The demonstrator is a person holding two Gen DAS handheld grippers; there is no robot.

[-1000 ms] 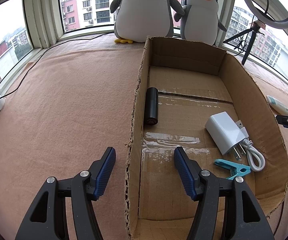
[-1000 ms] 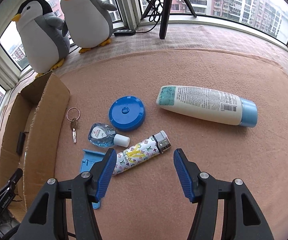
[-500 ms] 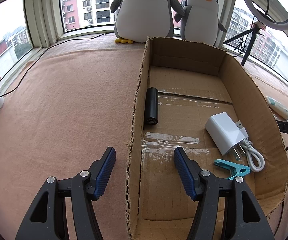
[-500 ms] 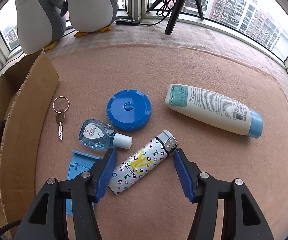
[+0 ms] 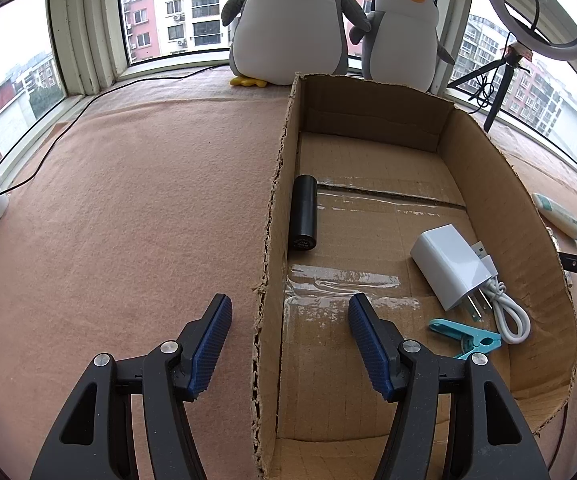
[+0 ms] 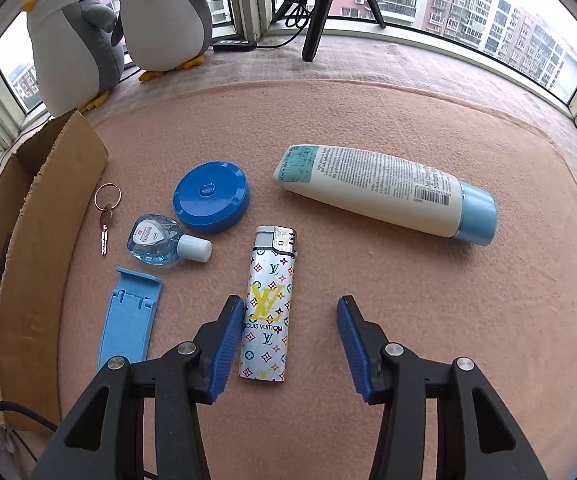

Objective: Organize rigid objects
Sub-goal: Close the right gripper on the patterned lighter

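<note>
Probably home: bay window (image 5: 176,12), plush penguins (image 5: 288,20)

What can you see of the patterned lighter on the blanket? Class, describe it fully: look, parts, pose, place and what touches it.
The lighter is a flat rectangular body, glossy silver-white with coloured monogram marks and a large yellow logo, topped by a metal cap. It lies flat on the pink blanket, cap pointing away. It sits between the open fingers of the right gripper, close against the left finger; whether they touch is unclear.
</note>
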